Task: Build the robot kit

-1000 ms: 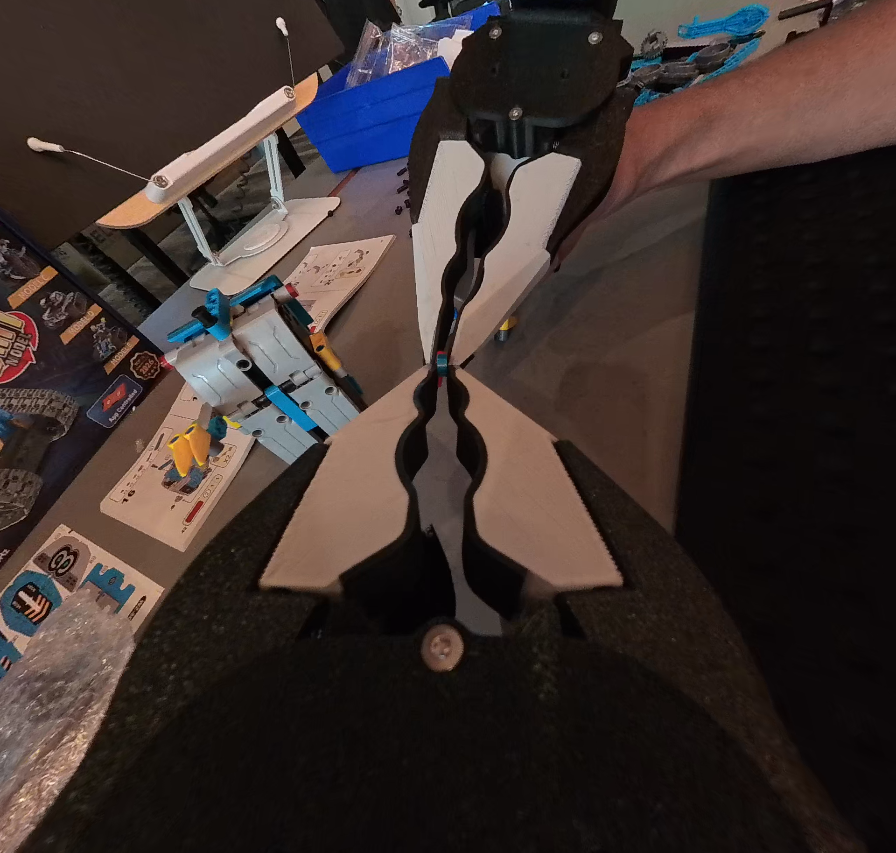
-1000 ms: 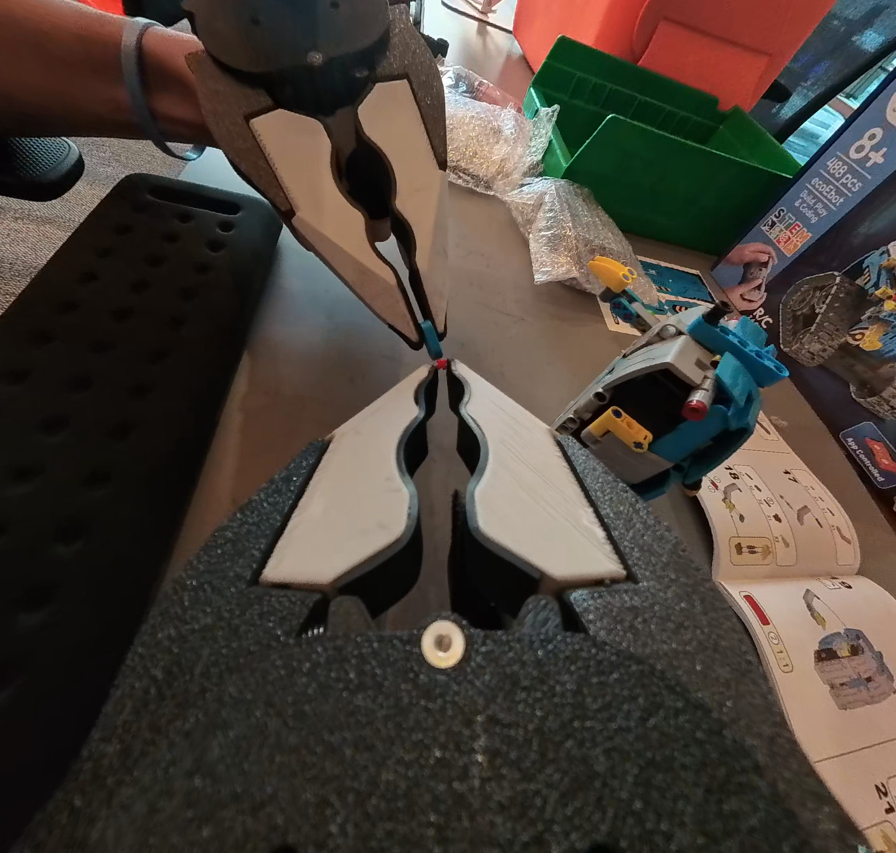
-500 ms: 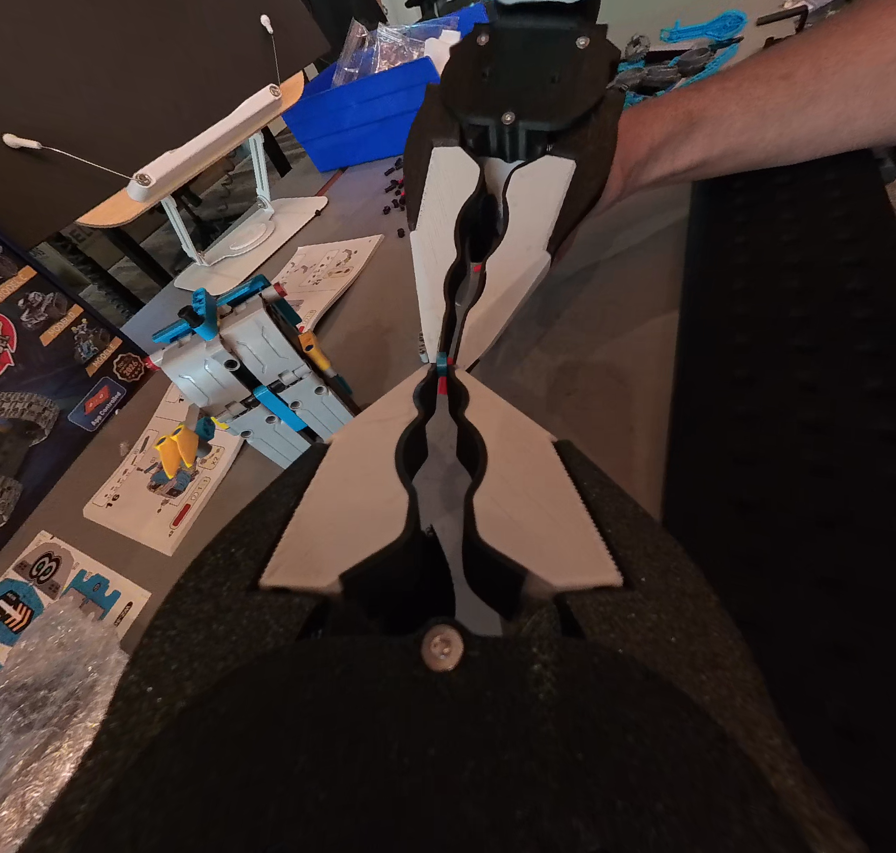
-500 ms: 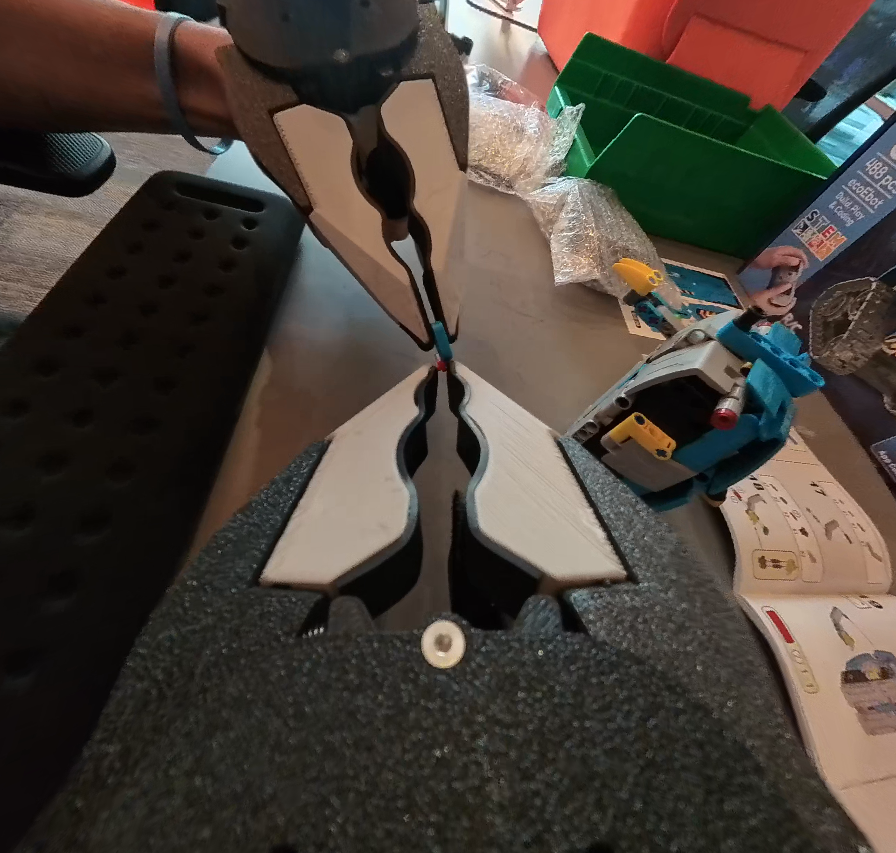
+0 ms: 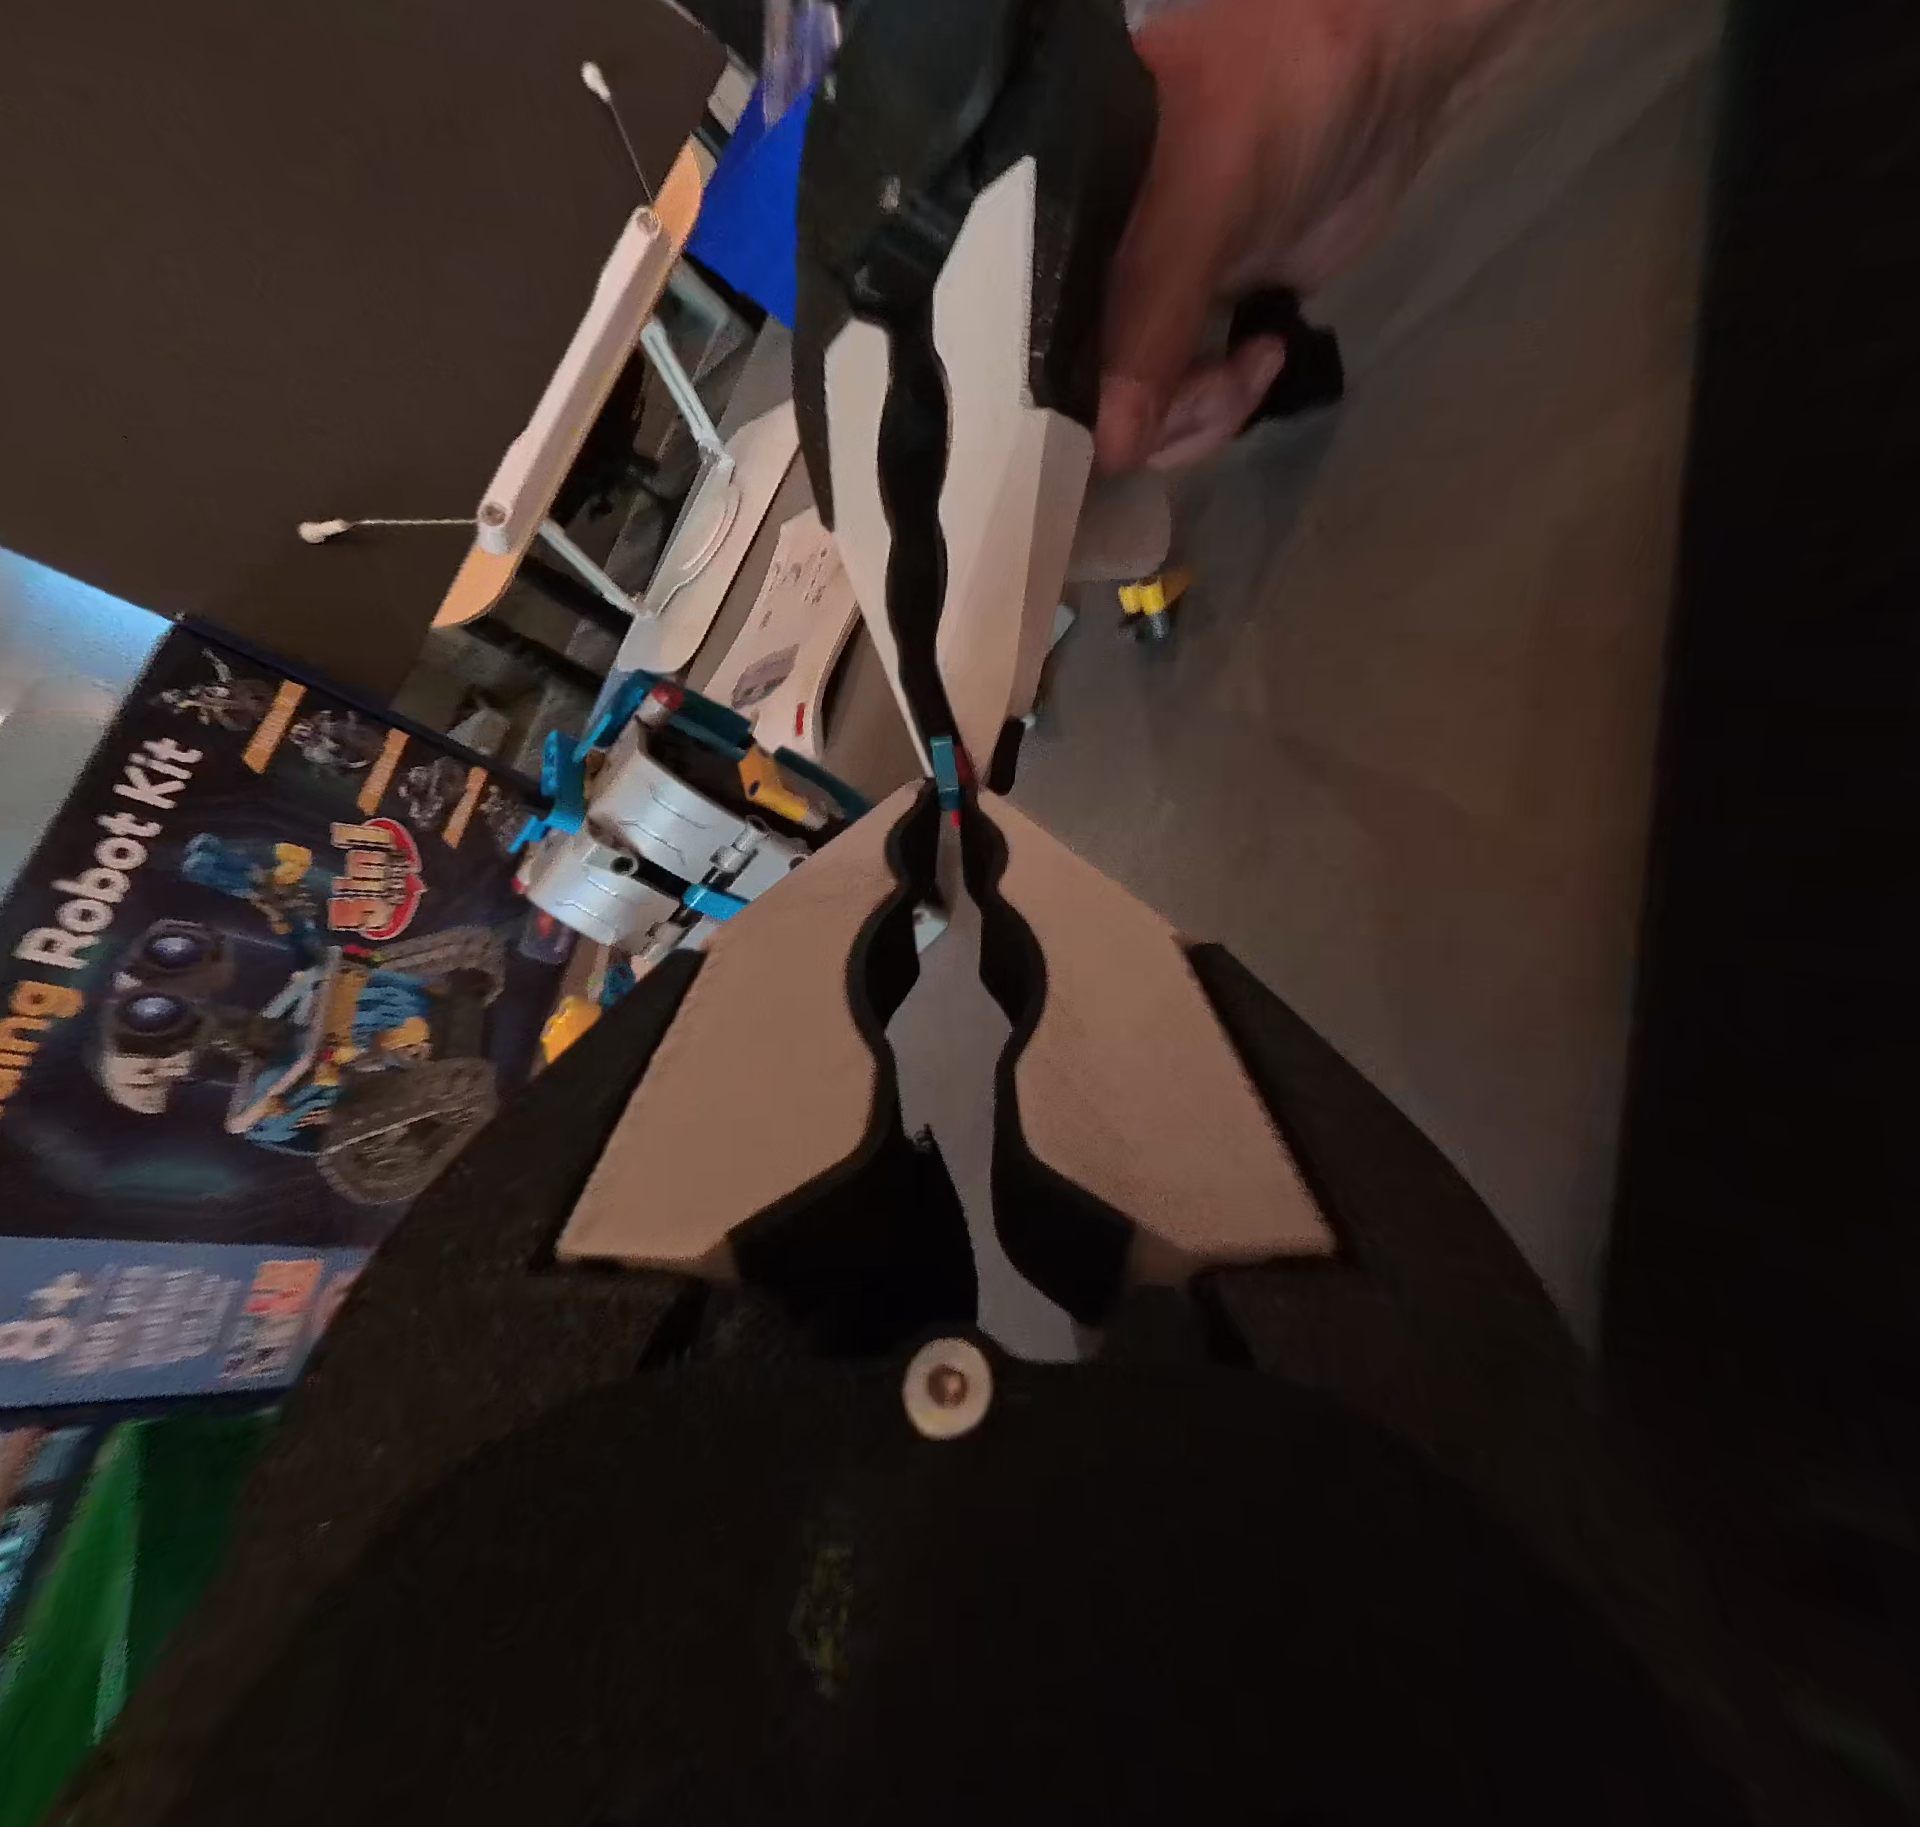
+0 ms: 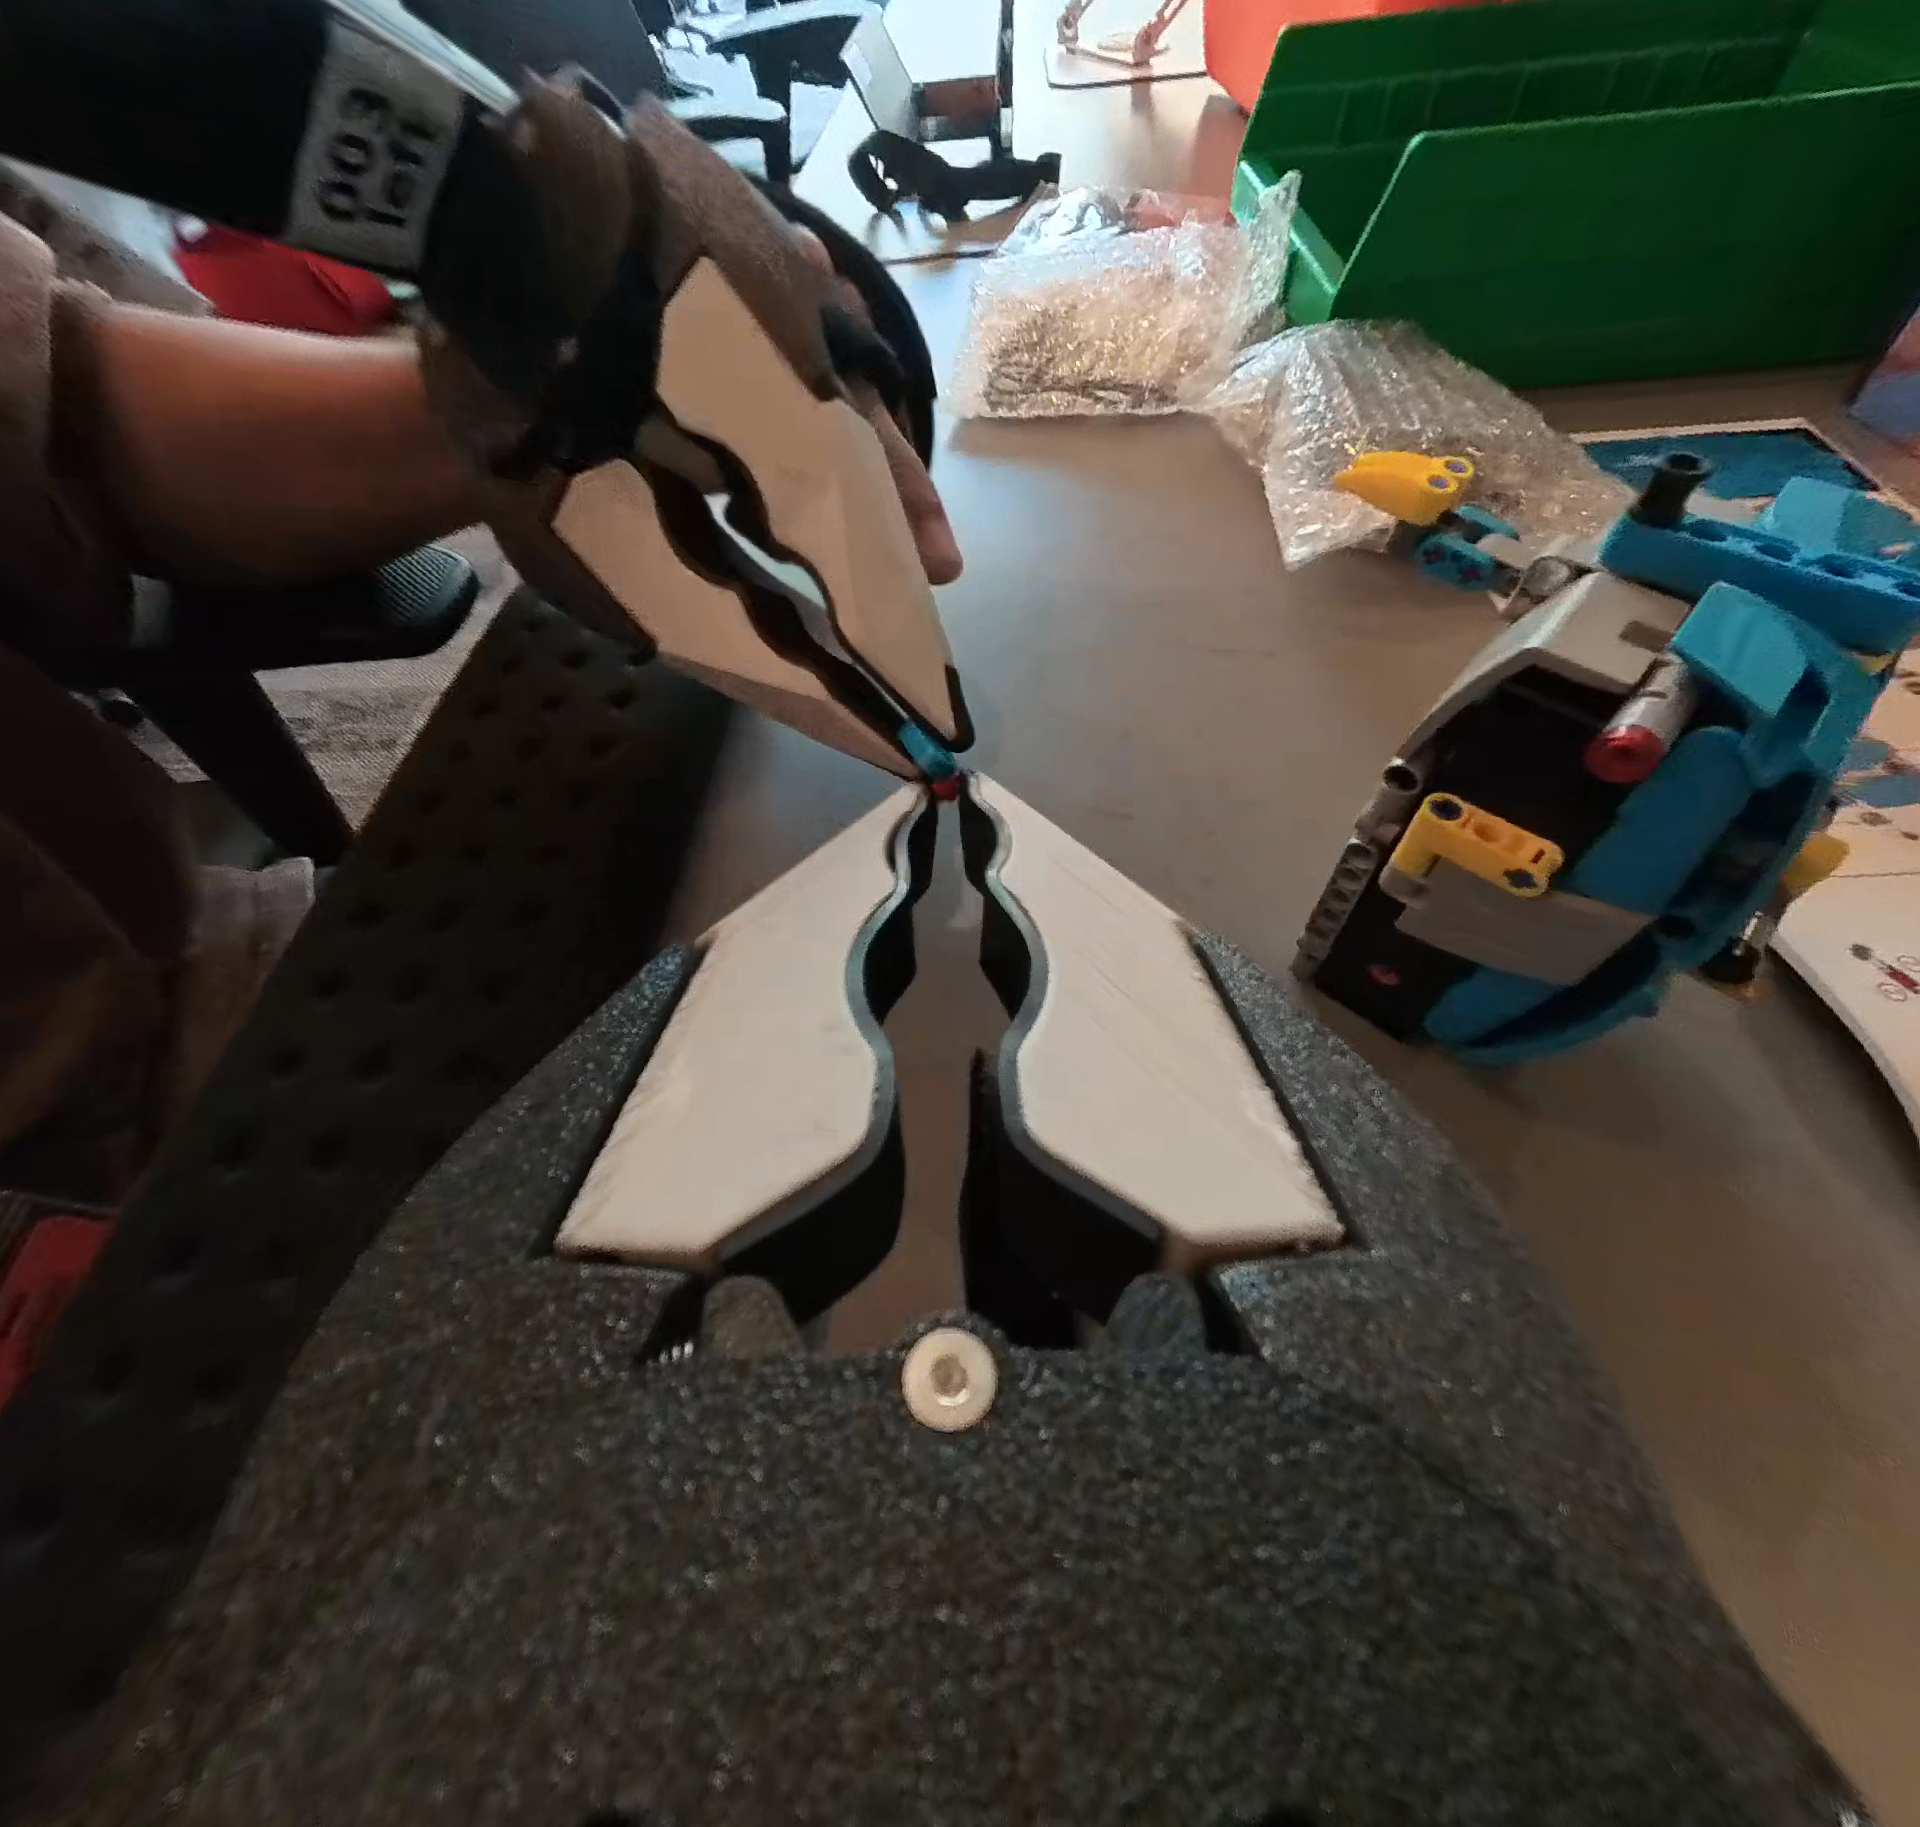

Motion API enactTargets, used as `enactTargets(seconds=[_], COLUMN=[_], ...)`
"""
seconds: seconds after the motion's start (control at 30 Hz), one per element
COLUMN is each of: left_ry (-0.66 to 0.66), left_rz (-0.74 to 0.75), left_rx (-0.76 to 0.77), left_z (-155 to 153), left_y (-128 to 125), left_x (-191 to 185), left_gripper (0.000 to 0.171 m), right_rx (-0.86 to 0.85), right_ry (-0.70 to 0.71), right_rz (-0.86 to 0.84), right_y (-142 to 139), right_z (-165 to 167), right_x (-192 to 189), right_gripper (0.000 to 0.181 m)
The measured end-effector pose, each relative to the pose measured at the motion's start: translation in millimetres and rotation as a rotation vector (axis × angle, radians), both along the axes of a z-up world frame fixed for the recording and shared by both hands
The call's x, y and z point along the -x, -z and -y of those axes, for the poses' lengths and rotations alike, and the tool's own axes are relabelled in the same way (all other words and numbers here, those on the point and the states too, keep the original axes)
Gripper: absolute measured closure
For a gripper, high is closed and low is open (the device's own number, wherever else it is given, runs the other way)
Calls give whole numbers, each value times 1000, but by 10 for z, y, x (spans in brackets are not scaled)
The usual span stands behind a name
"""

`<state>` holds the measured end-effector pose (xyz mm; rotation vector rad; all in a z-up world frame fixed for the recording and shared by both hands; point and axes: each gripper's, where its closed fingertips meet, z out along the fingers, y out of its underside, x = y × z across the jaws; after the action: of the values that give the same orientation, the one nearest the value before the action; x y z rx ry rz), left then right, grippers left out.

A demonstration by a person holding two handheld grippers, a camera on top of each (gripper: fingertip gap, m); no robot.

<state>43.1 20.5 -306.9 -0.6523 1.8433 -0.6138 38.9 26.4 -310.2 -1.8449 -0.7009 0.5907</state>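
My left gripper [image 5: 943, 809] and right gripper [image 6: 943, 790] meet tip to tip above the grey table [image 6: 1143, 686]. In the right wrist view the left gripper [image 6: 930, 738] comes in from the upper left, shut on a small blue connector piece [image 6: 923, 741]. My right gripper is shut on a small red piece [image 6: 943, 788] that touches the blue one. In the left wrist view the right gripper [image 5: 951, 738] hangs down from above, and the blue piece [image 5: 941, 761] sits between the two sets of tips. A hand holds each gripper.
A half-built grey and blue model [image 6: 1579, 842] lies to the right, also in the left wrist view [image 5: 665, 842]. Nearby are a green bin [image 6: 1558, 198], bubble wrap [image 6: 1122, 323], a booklet [image 6: 1849, 998], a kit box [image 5: 208, 946], a perforated black mat [image 6: 364, 946] and a yellow piece [image 5: 1148, 593]. Only a small space, under 4 cm, lies between the two pairs of fingers.
Both grippers have rolled and swung while staying tip to tip. The left gripper now comes in from the left, not from above. The blue and red pieces stay together.
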Motion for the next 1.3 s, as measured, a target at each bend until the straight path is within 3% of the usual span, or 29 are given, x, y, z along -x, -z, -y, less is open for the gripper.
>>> enactTargets(seconds=[0.13,0.23,0.47,0.63,0.8,0.93,1.03,1.3], left_ry=[-33,-29,-6,-34,-62,8,11,-16], left_rz=[-24,-29,-78,-12,3,22,37,30], left_rx=[-132,-72,284,584,902,1134,1148,1166], left_z=[-17,-4,-11,-200,-316,-210,-211,-232], left_y=[60,39,-28,-232,-225,-267,-301,-269], left_x=[-19,-22,-11,-23,-77,-131,-143,-167], left_gripper=[169,169,169,169,169,169,169,169], right_rx=[16,-6,-63,-109,-215,-335,-380,-413], right_ry=[19,15,17,47,82,201,250,303], right_rz=[30,40,69,52,43,190,319,420], right_y=[64,40,-21,-124,-327,-398,-375,-392], right_z=[-21,-11,-15,-42,-32,-118,-152,-203], right_x=[-22,-25,-21,-85,-118,-192,-205,-197], right_gripper=[177,177,177,178,177,178,178,178])
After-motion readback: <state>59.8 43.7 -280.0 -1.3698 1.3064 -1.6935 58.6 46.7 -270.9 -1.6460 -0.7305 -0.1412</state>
